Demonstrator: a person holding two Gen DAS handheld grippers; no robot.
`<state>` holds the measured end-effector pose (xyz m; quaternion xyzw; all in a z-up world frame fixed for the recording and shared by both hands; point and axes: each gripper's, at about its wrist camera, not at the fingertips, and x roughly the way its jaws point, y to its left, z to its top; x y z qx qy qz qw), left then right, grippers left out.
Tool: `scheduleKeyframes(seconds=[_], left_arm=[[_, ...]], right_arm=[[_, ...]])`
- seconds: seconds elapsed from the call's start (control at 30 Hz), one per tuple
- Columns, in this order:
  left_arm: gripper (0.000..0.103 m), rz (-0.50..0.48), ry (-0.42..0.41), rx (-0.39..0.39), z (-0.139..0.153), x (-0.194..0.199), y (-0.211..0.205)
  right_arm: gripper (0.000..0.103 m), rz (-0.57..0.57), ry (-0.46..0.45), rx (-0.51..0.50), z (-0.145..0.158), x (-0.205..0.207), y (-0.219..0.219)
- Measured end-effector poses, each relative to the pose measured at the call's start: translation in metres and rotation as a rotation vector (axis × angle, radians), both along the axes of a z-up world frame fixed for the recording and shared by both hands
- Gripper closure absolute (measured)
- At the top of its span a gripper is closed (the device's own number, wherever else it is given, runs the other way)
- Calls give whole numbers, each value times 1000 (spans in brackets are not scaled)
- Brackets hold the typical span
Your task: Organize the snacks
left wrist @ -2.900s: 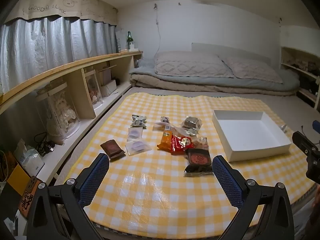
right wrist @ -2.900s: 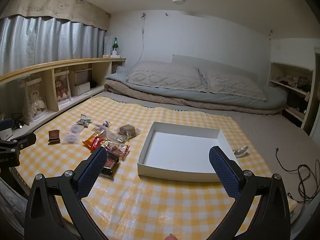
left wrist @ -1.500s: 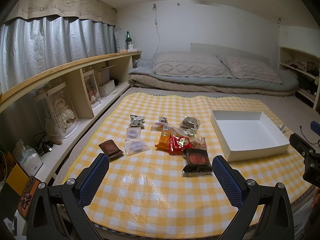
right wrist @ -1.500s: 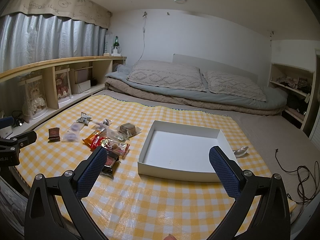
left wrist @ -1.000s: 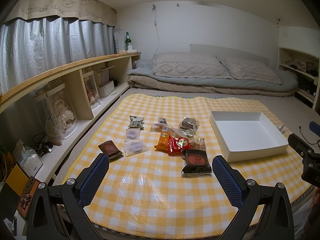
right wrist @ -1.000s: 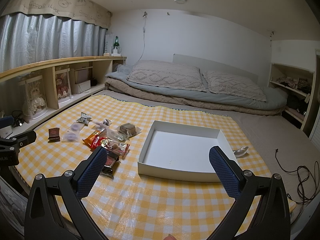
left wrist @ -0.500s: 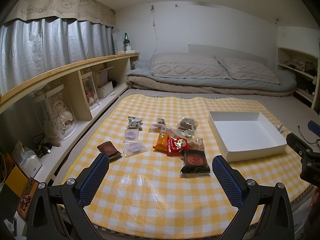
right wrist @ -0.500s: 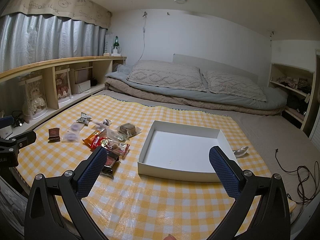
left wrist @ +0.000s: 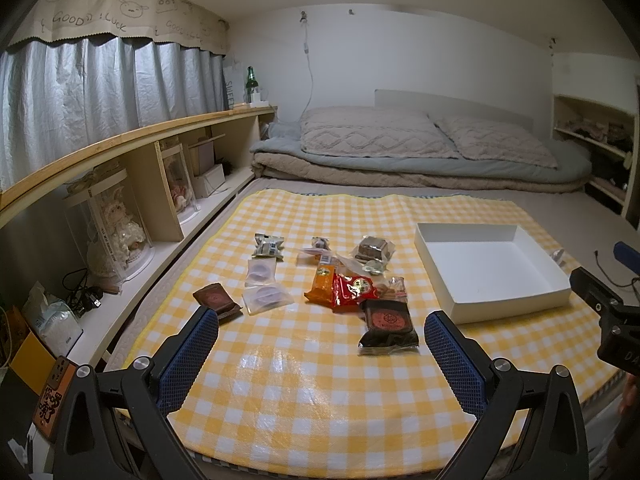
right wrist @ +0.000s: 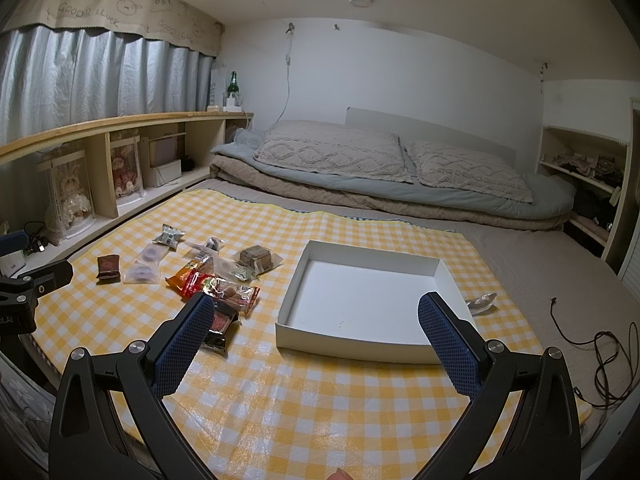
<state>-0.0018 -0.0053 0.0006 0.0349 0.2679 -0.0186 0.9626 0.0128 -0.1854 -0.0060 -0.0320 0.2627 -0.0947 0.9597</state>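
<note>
Several snack packets lie on a yellow checked cloth [left wrist: 312, 364]: a dark packet [left wrist: 388, 320], a red packet [left wrist: 354, 288], an orange bar [left wrist: 322, 282], two clear packets [left wrist: 264, 294], a brown packet [left wrist: 216, 300] at the left. An empty white box [left wrist: 452, 288] stands right of them, also in the right wrist view [right wrist: 352, 350]. My left gripper [left wrist: 320, 328] is open and empty above the cloth's near part. My right gripper [right wrist: 312, 312] is open and empty, in front of the box.
A wooden shelf [left wrist: 132, 144] with doll cases runs along the left. Folded bedding and pillows [left wrist: 400, 152] lie beyond the cloth. A cable [right wrist: 600, 344] lies at the right. A small clear wrapper [right wrist: 482, 302] sits beside the box.
The left view has drifted slightly back and up; the snacks sit a little lower and nearer centre. The right gripper has barely moved. Both stay open.
</note>
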Motion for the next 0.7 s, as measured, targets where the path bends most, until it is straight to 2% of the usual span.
scheduleKeyframes(seconds=[0.4,0.7], left_arm=[[0,-1,-15,-5,8,-2,-4],[0,5,-46,-39,50,8,8]], right_arm=[[0,5,-13,1,7,0,3],[0,68,-27,-5,43,18,7]])
